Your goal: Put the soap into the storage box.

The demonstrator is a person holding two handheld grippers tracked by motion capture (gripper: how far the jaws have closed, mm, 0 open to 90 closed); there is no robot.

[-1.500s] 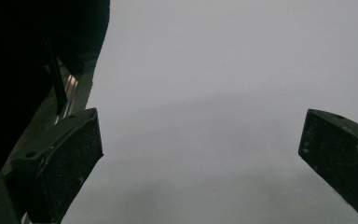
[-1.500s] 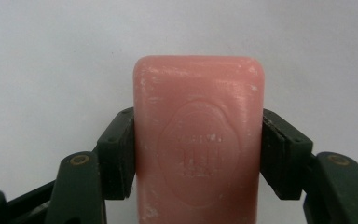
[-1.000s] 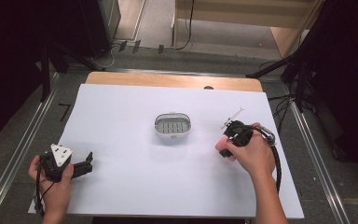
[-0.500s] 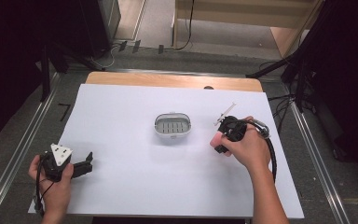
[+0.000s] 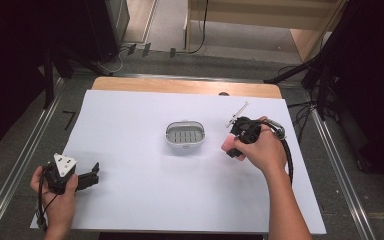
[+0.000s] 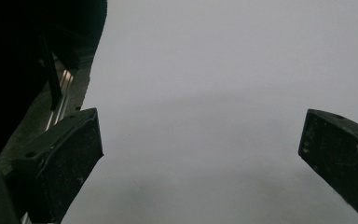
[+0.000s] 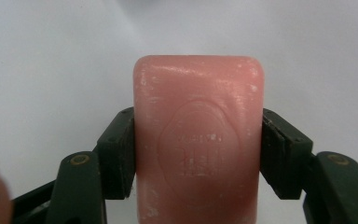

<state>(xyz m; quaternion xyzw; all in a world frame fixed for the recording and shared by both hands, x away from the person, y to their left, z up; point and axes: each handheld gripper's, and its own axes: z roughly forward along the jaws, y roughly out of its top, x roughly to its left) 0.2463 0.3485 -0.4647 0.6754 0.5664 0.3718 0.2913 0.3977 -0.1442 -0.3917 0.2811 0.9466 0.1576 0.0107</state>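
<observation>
The right gripper [image 7: 198, 154] is clamped on a pink rectangular bar of soap [image 7: 198, 140], one jaw pressed against each long side, so the bar's long axis runs straight out along the jaws. In the high view the bar [image 5: 227, 145] sits low over the white bench [image 5: 130, 200], whether touching or just clear of it cannot be told. The small grey oval soap dish with a slotted floor [image 5: 185, 134] lies near, to the left of the right gripper [image 5: 231, 148], at bench centre; the right hand is plainly the nearer one. The soap's face is glossy, with rounded corners, whitish scuffs and an embossed oval mark, illegible. The left gripper [image 5: 91, 177] rests at the bench's near left corner, well apart, jaws spread wide on nothing.
</observation>
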